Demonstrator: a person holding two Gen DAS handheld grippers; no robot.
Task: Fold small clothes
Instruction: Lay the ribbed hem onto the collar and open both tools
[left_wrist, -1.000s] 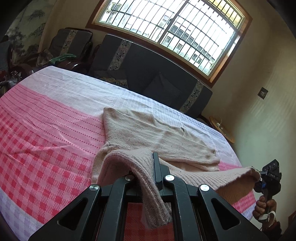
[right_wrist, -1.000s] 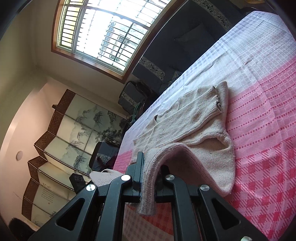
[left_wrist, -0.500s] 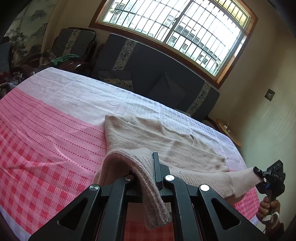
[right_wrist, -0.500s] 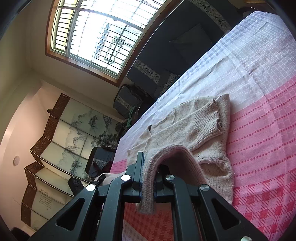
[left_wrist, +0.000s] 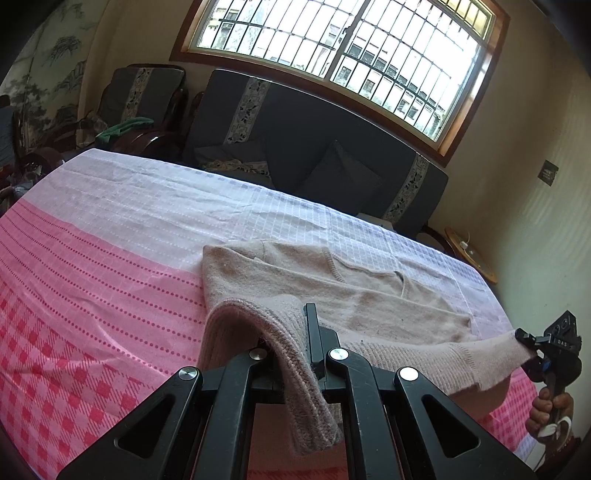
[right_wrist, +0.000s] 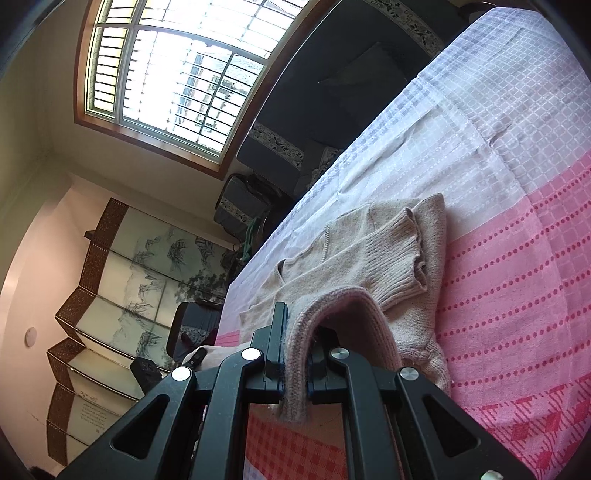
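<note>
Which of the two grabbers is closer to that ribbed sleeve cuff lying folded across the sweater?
Right. The right gripper, clamped on the sweater hem, sits just in front of the sleeve cuff. The left gripper holds the hem's opposite corner, farther away.

Daylit room, strong backlight, heavy fisheye warp

Daylight pours through the barred window (left_wrist: 354, 62), which is blown out to near white in both views, while the dark sofa (left_wrist: 295, 147) beneath it sinks into shadow with little detail. The pink checked cloth (left_wrist: 92, 258) is evenly lit and sharp; a soft striped glow falls on the wall at the right of the left wrist view. Straight lines bow hard toward the edges, corners vignette to black, and the near black gripper frames look slightly soft.
</note>
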